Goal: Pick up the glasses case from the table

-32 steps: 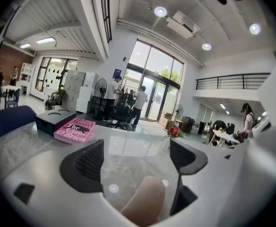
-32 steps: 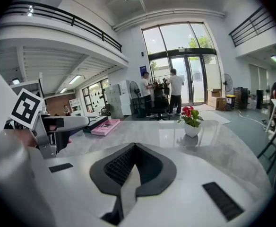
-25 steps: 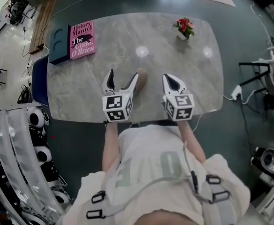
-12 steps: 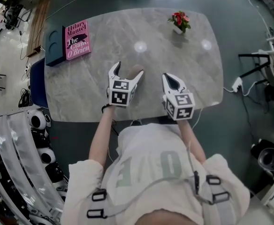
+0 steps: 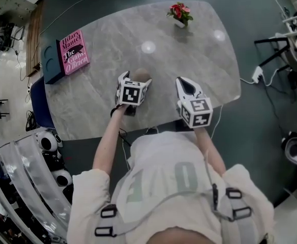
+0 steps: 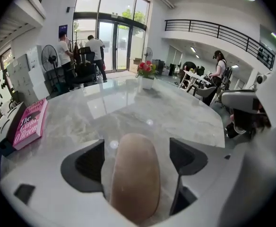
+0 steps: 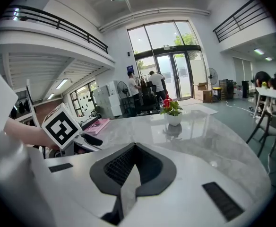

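The tan case (image 6: 134, 174) lies on the grey marble tabletop (image 5: 189, 50), mid-width and toward the person's edge, its long axis running from 6 to 12 o'clock. The left gripper (image 5: 134, 83) is low over it. In the left gripper view its fingers (image 6: 88, 162) stand apart with the case between them, one at the case's 9 o'clock and one at its 3 o'clock. They are not clamped: a thin strip of tabletop shows beside the 9 o'clock finger and a wider one beside the 3 o'clock finger. In the head view the case's far end pokes out past the marker cube at 12 o'clock.

The right gripper (image 7: 134, 148) is at the left gripper's 3 o'clock, near it but apart, above the tabletop. Its fingers are together with nothing between them.

A pink book (image 5: 73, 52) lies at the case's 10 o'clock, near the tabletop's far left corner, with a dark blue box (image 5: 51, 67) touching its 9 o'clock side. A small white pot of red flowers (image 5: 179, 15) stands at the case's 1 o'clock, close to the far edge.
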The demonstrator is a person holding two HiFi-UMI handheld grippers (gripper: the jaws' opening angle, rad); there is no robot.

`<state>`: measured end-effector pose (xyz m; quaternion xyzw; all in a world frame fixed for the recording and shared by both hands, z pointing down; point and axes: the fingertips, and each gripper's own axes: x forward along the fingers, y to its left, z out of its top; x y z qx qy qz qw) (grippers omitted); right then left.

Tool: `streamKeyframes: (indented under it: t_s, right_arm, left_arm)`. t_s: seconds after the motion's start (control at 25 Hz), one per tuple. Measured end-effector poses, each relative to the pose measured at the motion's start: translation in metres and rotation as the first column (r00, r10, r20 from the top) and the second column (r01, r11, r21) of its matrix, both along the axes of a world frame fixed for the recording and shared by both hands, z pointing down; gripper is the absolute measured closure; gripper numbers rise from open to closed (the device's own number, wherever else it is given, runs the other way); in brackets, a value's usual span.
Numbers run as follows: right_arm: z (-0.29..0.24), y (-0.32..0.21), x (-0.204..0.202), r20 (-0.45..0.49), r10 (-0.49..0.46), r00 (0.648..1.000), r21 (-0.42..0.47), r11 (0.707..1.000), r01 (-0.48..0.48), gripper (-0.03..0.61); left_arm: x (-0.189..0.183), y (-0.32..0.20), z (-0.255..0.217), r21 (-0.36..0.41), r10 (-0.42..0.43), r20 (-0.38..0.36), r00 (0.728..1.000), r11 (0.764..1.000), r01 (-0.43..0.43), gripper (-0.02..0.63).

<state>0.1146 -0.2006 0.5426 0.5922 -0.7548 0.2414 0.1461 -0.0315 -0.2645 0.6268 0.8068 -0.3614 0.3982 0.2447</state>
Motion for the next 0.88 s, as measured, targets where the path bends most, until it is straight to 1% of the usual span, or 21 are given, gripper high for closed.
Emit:
streamKeyframes:
  t_s: [0.04,0.16,0.28,0.4,0.56,0.76,0.88]
  right_arm:
    - [0.0,0.0,0.001,0.004,0.005,1.0,0.0,1.0,-0.005,0.577]
    - [0.001,0.004,0.005,0.014,0.02,1.0,-0.004,1.0,-0.02,0.577]
    - [0.008,0.008,0.012,0.021,0.038,0.999,-0.014,0.999,-0.038,0.577]
    - [0.011,0.012,0.013,0.034,0.051,0.998,-0.031,0.998,-0.05,0.577]
    - [0.02,0.017,0.015,0.023,0.056,0.998,-0.041,0.998,-0.055,0.577]
    - [0.026,0.021,0.018,0.025,0.06,0.998,-0.053,0.997,-0.058,0.577]
    - [0.028,0.023,0.02,0.028,0.066,0.997,-0.056,0.996,-0.065,0.577]
  left_arm:
    - [-0.001,0.001,0.004,-0.013,0.008,0.025,1.0,1.0,-0.007,0.202]
    - [-0.004,-0.005,0.006,-0.009,0.026,0.092,0.995,1.0,-0.025,0.202]
    - [-0.008,-0.002,0.019,-0.058,0.042,0.143,0.989,0.998,-0.034,0.202]
    - [-0.014,0.006,0.033,-0.11,0.079,0.184,0.98,0.992,-0.059,0.202]
    - [-0.019,0.009,0.041,-0.141,0.133,0.221,0.966,0.985,-0.104,0.202]
    - [-0.02,0.017,0.053,-0.208,0.159,0.239,0.958,0.972,-0.109,0.202]
    - [-0.019,0.015,0.058,-0.211,0.173,0.254,0.952,0.97,-0.12,0.202]
